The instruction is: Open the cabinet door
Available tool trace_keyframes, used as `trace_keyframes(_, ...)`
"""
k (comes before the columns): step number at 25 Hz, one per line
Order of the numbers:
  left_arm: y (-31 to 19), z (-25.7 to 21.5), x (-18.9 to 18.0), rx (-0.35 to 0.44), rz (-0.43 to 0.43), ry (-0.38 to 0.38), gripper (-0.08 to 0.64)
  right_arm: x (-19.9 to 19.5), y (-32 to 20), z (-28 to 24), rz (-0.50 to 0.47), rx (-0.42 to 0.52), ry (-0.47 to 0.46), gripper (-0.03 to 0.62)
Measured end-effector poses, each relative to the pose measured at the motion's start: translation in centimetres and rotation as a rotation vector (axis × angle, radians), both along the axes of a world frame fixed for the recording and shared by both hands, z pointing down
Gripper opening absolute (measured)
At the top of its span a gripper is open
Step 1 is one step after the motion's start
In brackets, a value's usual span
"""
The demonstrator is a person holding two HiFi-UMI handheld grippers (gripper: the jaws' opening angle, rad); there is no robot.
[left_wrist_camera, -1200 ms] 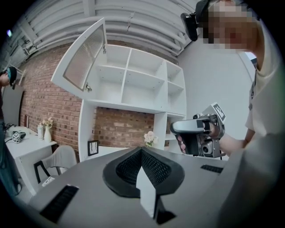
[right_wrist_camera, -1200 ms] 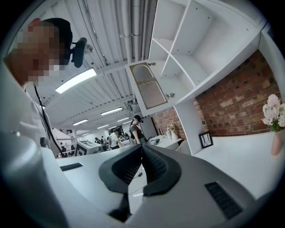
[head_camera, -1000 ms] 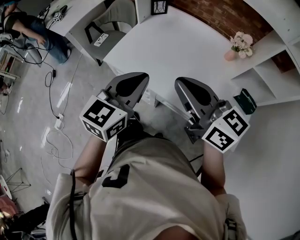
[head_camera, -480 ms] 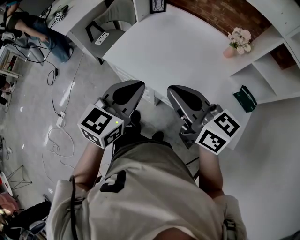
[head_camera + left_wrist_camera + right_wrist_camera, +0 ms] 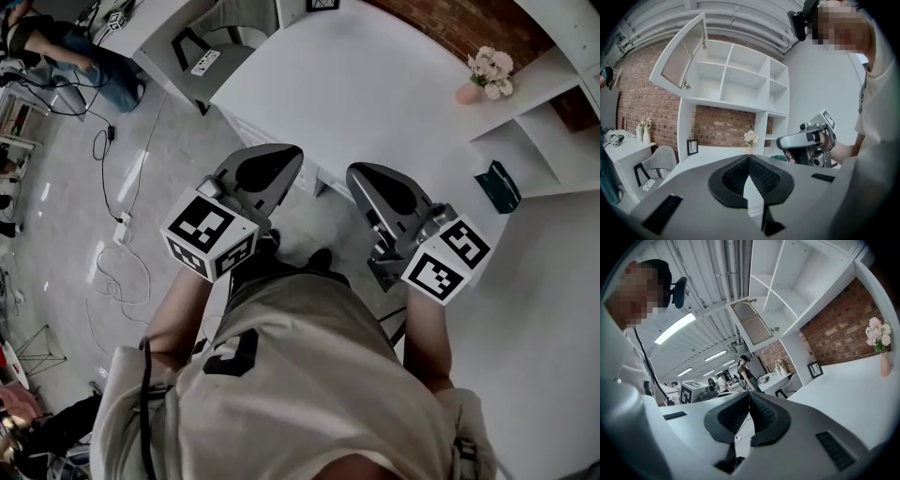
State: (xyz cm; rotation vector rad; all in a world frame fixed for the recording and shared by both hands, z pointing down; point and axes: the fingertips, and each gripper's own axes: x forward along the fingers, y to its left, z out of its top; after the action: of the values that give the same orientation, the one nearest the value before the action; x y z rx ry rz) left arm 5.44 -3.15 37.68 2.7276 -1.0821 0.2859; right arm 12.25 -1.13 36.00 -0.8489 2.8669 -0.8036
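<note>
The cabinet door [image 5: 682, 54], white-framed with a mesh panel, stands swung open at the top left of the white shelf unit [image 5: 740, 79]. It also shows high up in the right gripper view, again as the door [image 5: 752, 324]. My left gripper [image 5: 272, 155] and right gripper [image 5: 370, 173] are held side by side at the near edge of the white desk [image 5: 375, 84], well below the door. Both have their jaws shut with nothing between them. The left gripper [image 5: 749, 157] sees the right gripper [image 5: 806, 140] beside it; the right gripper [image 5: 750, 393] points level.
A vase of flowers [image 5: 487, 75] and a picture frame [image 5: 692, 146] stand on the desk. A green box [image 5: 497, 186] sits by the low shelves on the right. A grey chair [image 5: 225, 37], floor cables [image 5: 112, 262] and a seated person [image 5: 56, 47] are to the left.
Both grippers have shifted only slightly at the desk's near edge. Their jaws have stayed shut and the cabinet door has not moved.
</note>
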Motion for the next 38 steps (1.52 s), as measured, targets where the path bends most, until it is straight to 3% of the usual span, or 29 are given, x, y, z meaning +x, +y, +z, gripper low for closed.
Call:
trace_keyframes(15,-0.6,1.9,-11.4,-0.045,-0.015,0.047,0.015,-11.4,0.1,0.7,-0.031,-0.044,0.074,0.026)
trace_keyframes(25,-1.2,2.2,-10.4,-0.037,0.097,0.047,0.015,-11.0,0.0,1.3,0.053,-0.060,0.089,0.026)
trace_keyframes(30,-1.3,2.0,-9.7,-0.035,0.148,0.050,0.015,-10.6,0.2,0.7,0.087,-0.086,0.022,0.026)
trace_keyframes(38,-1.3,2.1,-9.1,-0.040,0.158,0.048,0.015,-9.6,0.2,1.4,0.112,-0.100,0.032,0.026)
